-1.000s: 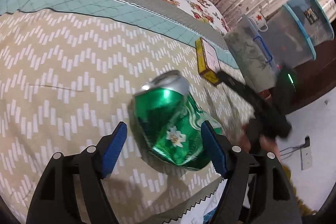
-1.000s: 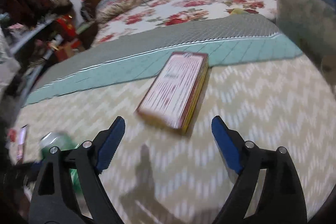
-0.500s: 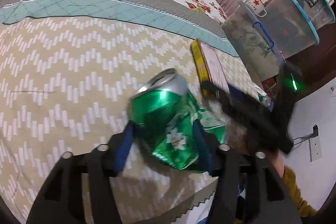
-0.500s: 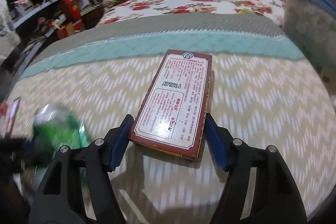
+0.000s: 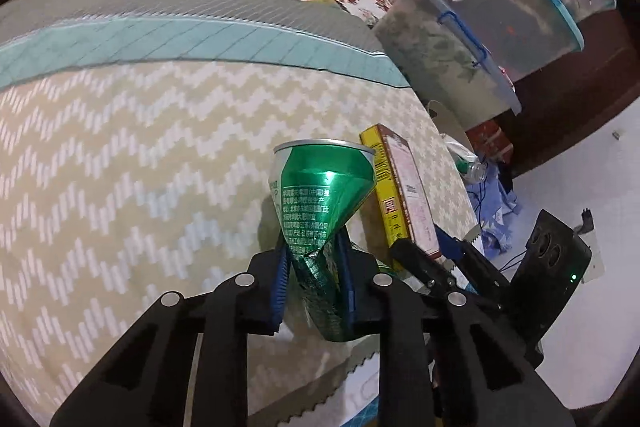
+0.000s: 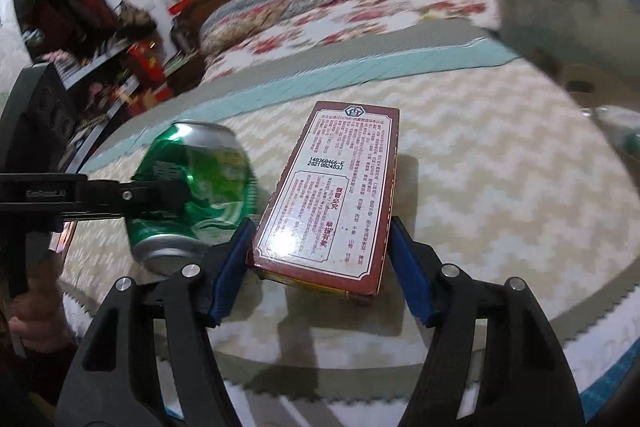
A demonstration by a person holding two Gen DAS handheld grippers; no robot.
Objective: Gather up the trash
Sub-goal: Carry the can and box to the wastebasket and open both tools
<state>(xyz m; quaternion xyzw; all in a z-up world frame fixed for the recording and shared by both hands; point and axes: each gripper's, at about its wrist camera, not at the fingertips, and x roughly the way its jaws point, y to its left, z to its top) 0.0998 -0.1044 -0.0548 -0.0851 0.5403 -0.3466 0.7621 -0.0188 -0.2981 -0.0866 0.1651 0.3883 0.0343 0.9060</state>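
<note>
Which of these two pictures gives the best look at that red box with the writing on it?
The right wrist view: the red box lies face up between the right gripper pads, its printed panel readable. The left wrist view shows only its yellow edge and a sliver of its face, behind the crushed green can.

The green can [image 5: 320, 211] is thin shiny metal, all glossy and creased where it's crushed, with a bare silver rim, while the box [image 6: 336, 195] next to it looks like coated cardboard with a slight sheen on its printed maroon face and a yellow side. Both sit on a woven cloth bedspread [image 5: 120, 155], matt and kinda textured with a zigzag pattern, and there's a quilted teal band [image 5: 160, 43] behind it. The left gripper [image 5: 314, 279] and right gripper [image 6: 318, 267] are matt black plastic with ribbed blue pads [image 6: 228, 267] and small bright metal rivets, and the storage tubs [image 5: 520, 27] look like cloudy translucent plastic.
</note>
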